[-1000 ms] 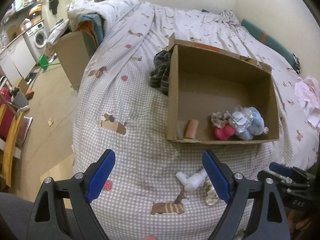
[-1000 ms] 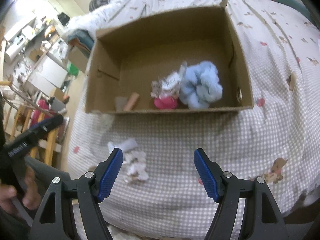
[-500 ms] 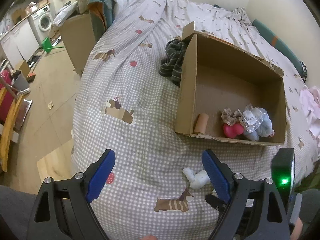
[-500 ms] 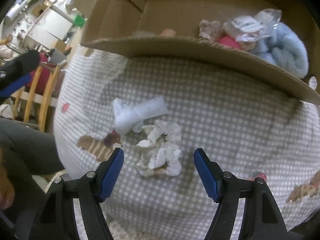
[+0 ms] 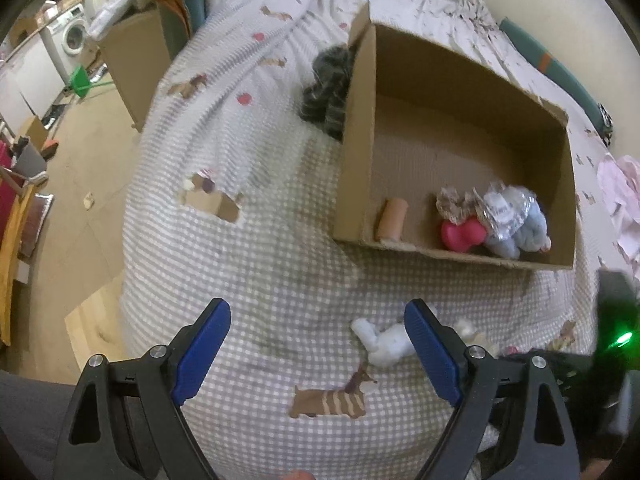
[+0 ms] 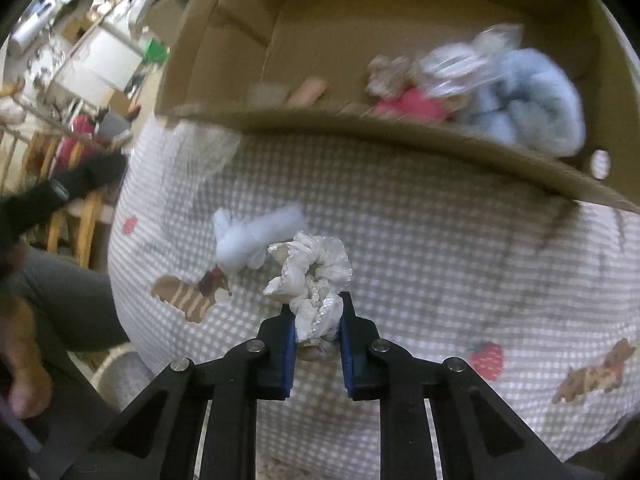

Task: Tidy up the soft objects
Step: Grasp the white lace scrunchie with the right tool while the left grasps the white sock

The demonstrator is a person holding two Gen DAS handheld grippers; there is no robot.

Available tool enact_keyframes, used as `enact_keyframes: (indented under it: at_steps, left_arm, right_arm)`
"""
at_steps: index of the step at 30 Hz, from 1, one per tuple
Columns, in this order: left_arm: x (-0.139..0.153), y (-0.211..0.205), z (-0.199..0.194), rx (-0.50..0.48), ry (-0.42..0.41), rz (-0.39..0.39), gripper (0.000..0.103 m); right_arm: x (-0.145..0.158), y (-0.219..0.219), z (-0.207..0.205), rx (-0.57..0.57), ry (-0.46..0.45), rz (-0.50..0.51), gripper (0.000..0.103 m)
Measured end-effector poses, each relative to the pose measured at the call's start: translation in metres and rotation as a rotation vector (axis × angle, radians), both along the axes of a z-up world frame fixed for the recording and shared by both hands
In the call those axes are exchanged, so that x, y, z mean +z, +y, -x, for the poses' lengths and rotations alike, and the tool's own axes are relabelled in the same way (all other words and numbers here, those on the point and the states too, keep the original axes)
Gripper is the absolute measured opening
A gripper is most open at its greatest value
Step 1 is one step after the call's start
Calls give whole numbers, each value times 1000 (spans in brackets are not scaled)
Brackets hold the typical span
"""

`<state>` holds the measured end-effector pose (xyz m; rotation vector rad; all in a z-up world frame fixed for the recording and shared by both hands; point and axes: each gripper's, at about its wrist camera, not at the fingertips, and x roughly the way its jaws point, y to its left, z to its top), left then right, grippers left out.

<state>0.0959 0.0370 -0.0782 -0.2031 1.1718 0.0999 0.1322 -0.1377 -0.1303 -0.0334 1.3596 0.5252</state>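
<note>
Dim indoor light, perhaps motion-blurred, fisheye-warped edges

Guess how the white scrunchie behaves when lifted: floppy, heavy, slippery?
Likely floppy: the scrunchie is ruffled fabric, bunched between the right gripper pads. Probably light, being thin gathered cloth. Its satiny sheen suggests it could slip, though the folds seem well pinched.
</note>
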Motion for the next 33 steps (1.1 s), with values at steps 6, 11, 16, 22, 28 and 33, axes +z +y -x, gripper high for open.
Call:
enact_keyframes:
  at_steps: [6, 11, 16, 22, 28, 33]
  left_arm:
    - [-29, -35, -8, -109, 79, 2, 87]
    - [-43, -60, -11, -188, 95, -31, 82]
    - [-59, -71, -17, -221, 138, -37, 71]
    - [-80, -76, -23, -232, 193, -36, 31]
    - [-70, -72, -20, -236, 162, -42, 23]
    - [-58, -60, -11, -218, 131, -43, 23]
  right_arm:
    - [16, -35, -3, -108, -38, -51, 20]
    - [22, -57, -6, -155, -50, -63, 20]
    - [25, -80, -6, -173, -56, -63, 20]
    - [26, -85, -6, -182, -63, -60, 20]
    - [24, -66, -10, -168, -68, -46, 20]
    - [24, -60, -10, -153, -73, -35, 20]
